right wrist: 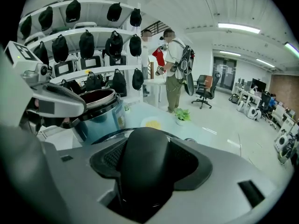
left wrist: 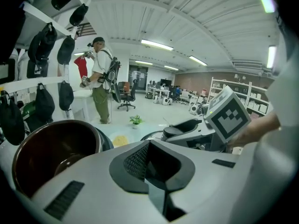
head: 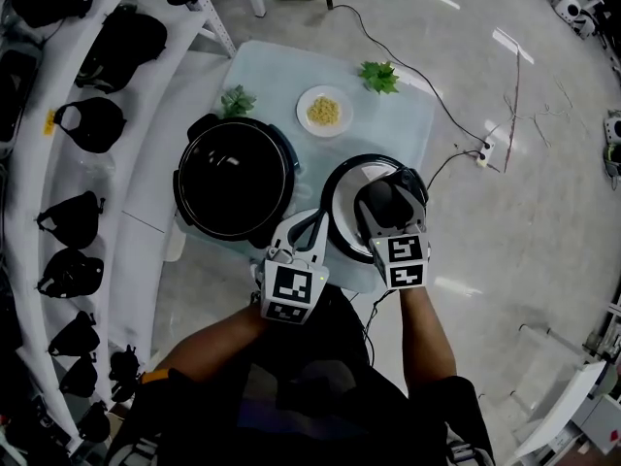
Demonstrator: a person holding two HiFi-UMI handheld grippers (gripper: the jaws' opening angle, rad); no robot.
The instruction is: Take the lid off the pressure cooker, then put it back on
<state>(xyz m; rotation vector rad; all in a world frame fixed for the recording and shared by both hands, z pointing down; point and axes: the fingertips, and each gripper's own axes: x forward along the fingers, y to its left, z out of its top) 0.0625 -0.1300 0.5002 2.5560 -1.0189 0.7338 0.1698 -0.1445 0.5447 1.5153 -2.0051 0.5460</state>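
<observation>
The pressure cooker pot (head: 233, 178) stands open on the left of the glass table (head: 408, 115), its dark inside showing. Its round lid (head: 340, 200) is to the right of the pot, near the table's front edge. My right gripper (head: 388, 204) is shut on the lid's black handle (right wrist: 140, 167); whether the lid rests on the table I cannot tell. My left gripper (head: 309, 223) hovers between pot and lid with its jaws closed on nothing. The left gripper view shows the pot (left wrist: 56, 153) at its left and the lid's handle (left wrist: 180, 129) ahead.
A white plate of yellow food (head: 324, 111) and two small green plants (head: 379, 76) (head: 237, 100) sit at the table's far side. White shelves with black bags (head: 97, 124) run along the left. A cable and power strip (head: 485, 151) lie on the floor. A person (left wrist: 100, 78) stands beyond the table.
</observation>
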